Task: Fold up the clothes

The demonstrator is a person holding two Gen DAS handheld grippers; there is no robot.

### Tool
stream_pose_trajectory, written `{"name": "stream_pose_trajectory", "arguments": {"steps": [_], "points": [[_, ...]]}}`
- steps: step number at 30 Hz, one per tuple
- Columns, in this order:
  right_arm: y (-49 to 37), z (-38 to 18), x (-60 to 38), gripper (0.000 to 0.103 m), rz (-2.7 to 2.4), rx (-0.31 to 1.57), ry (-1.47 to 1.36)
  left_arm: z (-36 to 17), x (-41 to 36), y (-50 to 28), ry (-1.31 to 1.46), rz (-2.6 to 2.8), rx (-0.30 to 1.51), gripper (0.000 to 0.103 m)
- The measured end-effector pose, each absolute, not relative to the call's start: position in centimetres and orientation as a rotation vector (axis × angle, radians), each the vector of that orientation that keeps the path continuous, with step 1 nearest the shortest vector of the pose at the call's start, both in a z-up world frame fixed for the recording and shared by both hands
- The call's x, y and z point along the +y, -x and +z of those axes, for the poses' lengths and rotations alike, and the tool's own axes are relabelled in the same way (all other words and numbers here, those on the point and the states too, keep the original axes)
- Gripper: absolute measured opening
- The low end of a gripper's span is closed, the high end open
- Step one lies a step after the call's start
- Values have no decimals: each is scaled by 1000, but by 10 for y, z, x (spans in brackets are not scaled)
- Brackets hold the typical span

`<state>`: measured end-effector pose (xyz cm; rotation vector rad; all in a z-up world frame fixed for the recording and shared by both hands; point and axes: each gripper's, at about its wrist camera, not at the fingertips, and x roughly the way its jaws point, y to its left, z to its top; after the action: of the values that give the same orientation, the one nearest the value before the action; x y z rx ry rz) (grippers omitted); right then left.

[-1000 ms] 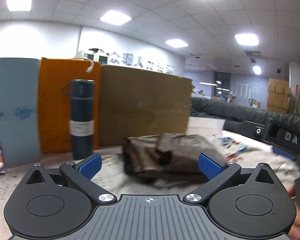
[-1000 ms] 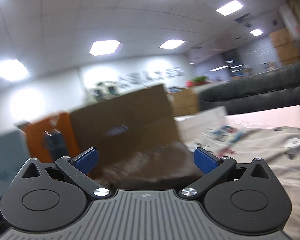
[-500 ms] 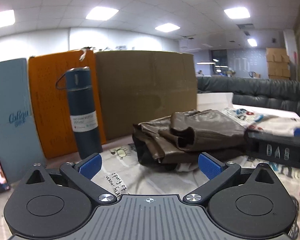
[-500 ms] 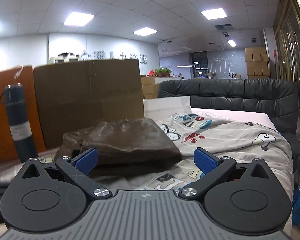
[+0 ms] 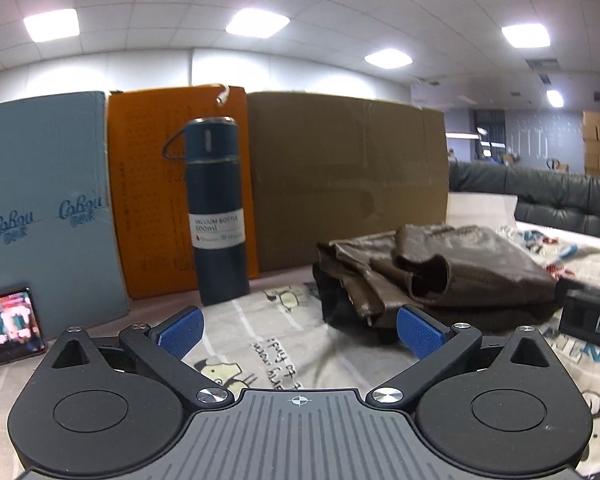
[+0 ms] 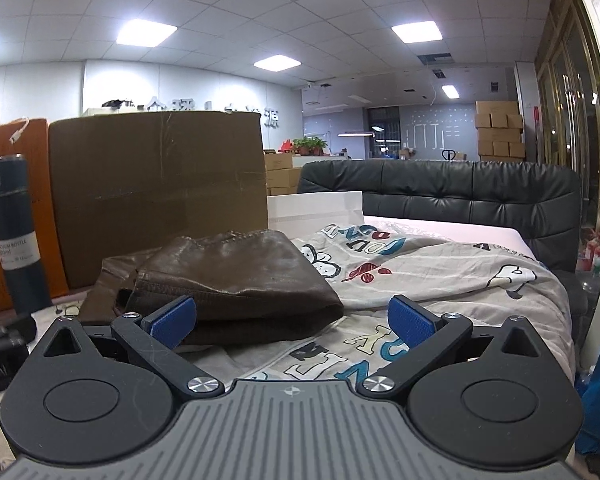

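A brown leather jacket lies folded in a thick bundle on a cartoon-print sheet. One sleeve cuff gapes open toward the left wrist view. My left gripper is open and empty, low over the sheet, with the jacket just beyond its right fingertip. In the right wrist view the same jacket sits ahead and to the left. My right gripper is open and holds nothing; its left fingertip overlaps the bundle's near edge in the view. The right gripper's black body shows at the left view's right edge.
A dark blue vacuum bottle stands upright left of the jacket, before an orange panel. A blue board and brown cardboard box line the back. A lit phone leans at left. A black headboard ends the bed.
Both grippers have swung down and steadied from blurred, upward-tilted views to level ones near the sheet. The folded jacket has stayed in place. Both stay open.
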<state>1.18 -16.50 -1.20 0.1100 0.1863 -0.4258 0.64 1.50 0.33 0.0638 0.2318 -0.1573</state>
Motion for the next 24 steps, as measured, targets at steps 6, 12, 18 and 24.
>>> {"name": "stream_pose_trajectory", "arguments": {"steps": [6, 12, 18, 24], "points": [[-11, -13, -167, 103, -413, 176, -116, 3, 9, -1, -92, -166, 205, 103], [-11, -14, -172, 103, -423, 184, -143, 1, 6, 1, -113, -177, 200, 103], [-13, -15, -170, 103, -426, 186, -132, 1, 9, 0, -79, -198, 221, 103], [-15, -16, -172, 103, -427, 198, -135, 0, 7, -2, -76, -207, 240, 103]]}}
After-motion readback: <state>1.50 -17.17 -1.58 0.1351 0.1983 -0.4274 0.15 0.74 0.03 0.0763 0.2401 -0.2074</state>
